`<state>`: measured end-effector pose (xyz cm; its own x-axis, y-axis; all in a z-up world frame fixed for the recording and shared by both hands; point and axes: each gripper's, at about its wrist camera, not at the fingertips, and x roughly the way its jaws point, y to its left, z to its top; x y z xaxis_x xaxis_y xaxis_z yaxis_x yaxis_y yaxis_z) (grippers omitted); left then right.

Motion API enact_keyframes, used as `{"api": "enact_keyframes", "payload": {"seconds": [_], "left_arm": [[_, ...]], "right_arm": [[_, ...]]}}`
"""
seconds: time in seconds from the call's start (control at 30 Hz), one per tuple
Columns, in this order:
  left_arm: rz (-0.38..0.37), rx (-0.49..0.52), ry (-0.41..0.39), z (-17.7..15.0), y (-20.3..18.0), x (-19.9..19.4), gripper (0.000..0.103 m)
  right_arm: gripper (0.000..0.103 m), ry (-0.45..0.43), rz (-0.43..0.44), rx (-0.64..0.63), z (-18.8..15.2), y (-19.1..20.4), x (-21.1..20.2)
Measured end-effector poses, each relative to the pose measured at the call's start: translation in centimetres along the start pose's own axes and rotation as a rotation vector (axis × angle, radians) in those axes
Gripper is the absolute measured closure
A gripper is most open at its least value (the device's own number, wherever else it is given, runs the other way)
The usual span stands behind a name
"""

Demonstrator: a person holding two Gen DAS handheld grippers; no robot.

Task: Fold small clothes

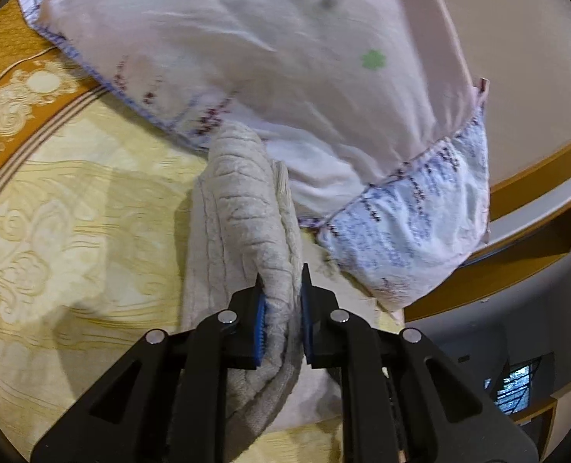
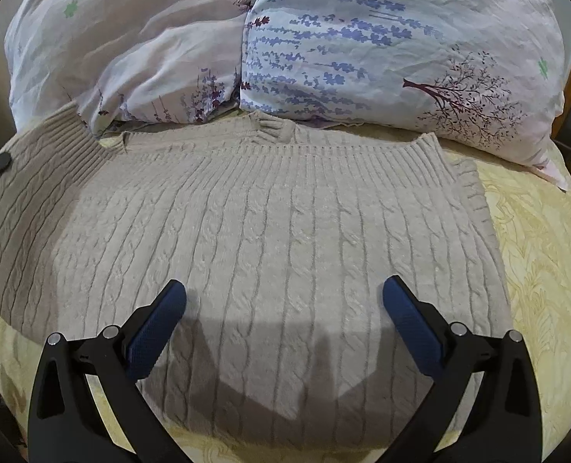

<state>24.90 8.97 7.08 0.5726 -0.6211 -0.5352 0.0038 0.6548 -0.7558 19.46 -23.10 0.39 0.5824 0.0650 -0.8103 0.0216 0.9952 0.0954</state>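
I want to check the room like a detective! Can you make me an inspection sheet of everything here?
Surface: yellow patterned bedspread.
Job's things: beige knitted sweater spread flat, one part bunched up and lifted.
Clutter: two flowery pillows at the sweater's far edge.
Grippers: left tool shut on a sweater fold; right tool open above the sweater, holding nothing.
Cables: nothing seen.
Surroundings: wooden bed frame, plain wall.
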Motion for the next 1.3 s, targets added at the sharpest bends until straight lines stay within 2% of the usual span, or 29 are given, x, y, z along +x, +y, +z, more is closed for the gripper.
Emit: {"api": "enact_keyframes", "payload": {"seconds": [0.2,0.37,0.5,0.6,0.7,0.77,0.83,0.9,0.93,0.97,1.03,1.1,1.2,1.3], "left_arm": [[-0.107,0.016,0.022,-1.2,-3.9,2.6,0.089],[-0.213,0.019,0.101,-4.3,-7.3,7.4,0.090],[-0.208,0.019,0.215,-7.0,-8.6,13.0,0.089],[-0.210,-0.024,0.290,-8.4,-8.4,16.0,0.088],[-0.272,-0.032,0.314,-8.6,-9.0,16.1,0.073],[-0.335,-0.021,0.321,-8.2,-9.4,14.8,0.062],[-0.344,0.027,0.293,-7.5,-9.7,12.8,0.051],[-0.315,0.091,0.249,-6.9,-9.9,10.8,0.047],[-0.274,0.123,0.216,-6.3,-9.6,9.6,0.044],[-0.230,0.142,0.190,-5.9,-9.2,8.6,0.041],[-0.108,0.170,0.136,-4.9,-7.8,6.8,0.040],[-0.032,0.177,0.107,-4.3,-6.2,6.0,0.039],[0.038,0.147,0.121,-3.9,-3.9,6.0,0.038],[0.045,0.110,0.168,-4.2,-2.1,6.5,0.037]], "right_arm": [[0.001,-0.028,0.038,0.068,-0.8,-3.1,-2.1],[0.001,-0.059,0.061,0.140,-1.8,-6.2,-3.8],[0.001,-0.075,0.098,0.222,-2.3,-9.7,-4.6],[0.001,-0.091,0.124,0.290,-2.5,-12.0,-5.5],[0.001,-0.117,0.192,0.329,-2.4,-13.5,-6.1],[0.001,-0.130,0.246,0.341,-1.8,-13.9,-6.1],[0.001,-0.140,0.333,0.357,-1.4,-14.3,-6.4],[0.001,-0.136,0.402,0.369,-1.0,-14.2,-6.3],[0.002,-0.128,0.439,0.369,-0.8,-14.1,-6.2],[0.012,-0.118,0.466,0.366,-0.4,-13.8,-5.8],[0.022,-0.067,0.538,0.375,0.2,-13.2,-4.7],[0.035,-0.030,0.599,0.385,0.5,-12.6,-3.8],[0.035,0.028,0.645,0.393,1.0,-11.1,-2.0],[0.035,0.084,0.677,0.427,1.2,-10.4,-0.1]]}}
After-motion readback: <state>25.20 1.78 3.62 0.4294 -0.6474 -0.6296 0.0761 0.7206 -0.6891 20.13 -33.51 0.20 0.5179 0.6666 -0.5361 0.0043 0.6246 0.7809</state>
